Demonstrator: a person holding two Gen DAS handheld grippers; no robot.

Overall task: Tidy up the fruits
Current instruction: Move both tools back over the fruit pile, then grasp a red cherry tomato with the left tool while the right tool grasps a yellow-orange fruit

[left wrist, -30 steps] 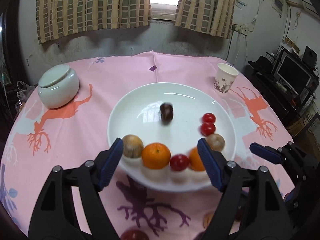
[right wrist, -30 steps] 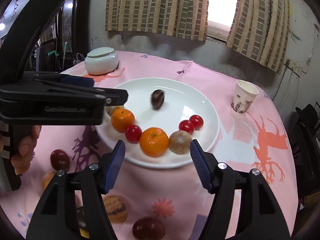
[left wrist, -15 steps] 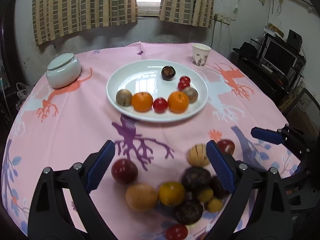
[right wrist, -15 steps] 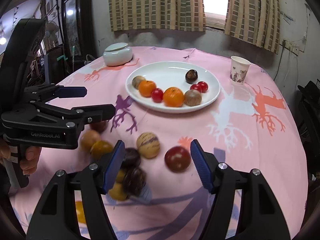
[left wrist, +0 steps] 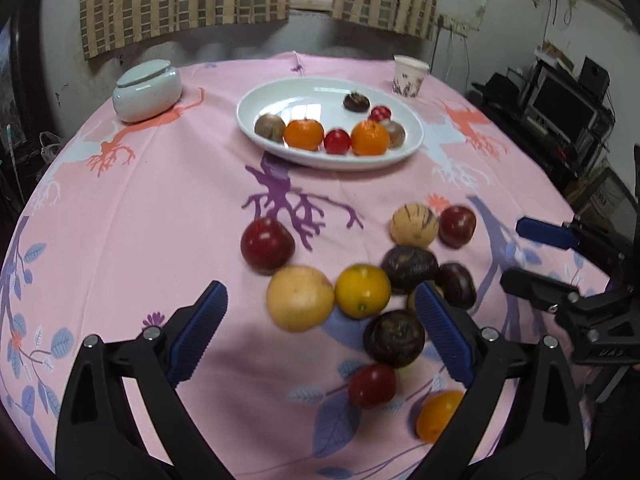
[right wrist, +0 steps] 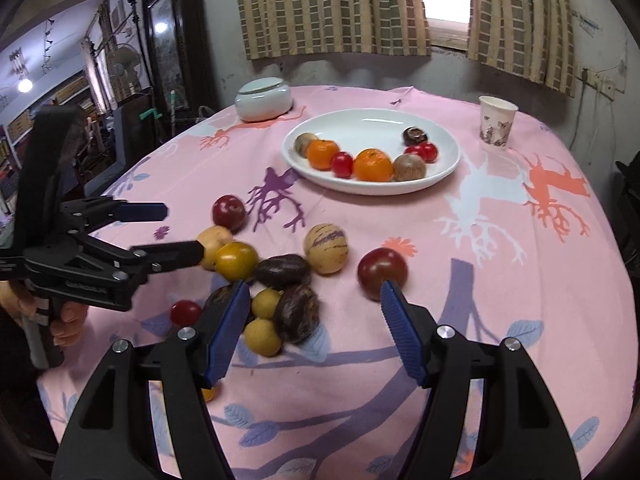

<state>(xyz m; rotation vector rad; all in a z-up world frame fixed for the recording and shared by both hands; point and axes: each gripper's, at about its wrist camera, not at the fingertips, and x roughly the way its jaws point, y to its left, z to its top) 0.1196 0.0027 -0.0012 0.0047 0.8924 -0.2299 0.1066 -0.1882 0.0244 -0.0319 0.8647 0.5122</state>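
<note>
Both claws have pulled back from the plate to the loose fruit pile, and neither holds anything.

Your worktop [left wrist: 140, 208] under its pink cloth now fills both views, where a second ago the white plate [left wrist: 412, 136] did; its row of seven fruits plus the newly dropped dark fruit [left wrist: 356, 102] sits far back. The loose fruit pile [right wrist: 280, 276] lies near you, unsorted. Your left claw [left wrist: 320, 324] is opening, jaws wide, nothing between the pads, hanging over the pale yellow fruit [left wrist: 300, 298] and the yellow-orange fruit [left wrist: 362, 290]. Your right claw [right wrist: 314, 328] stands apart and empty beside the red plum [right wrist: 382, 270]. One delivery looks done; the next pick is yours to choose.
</note>
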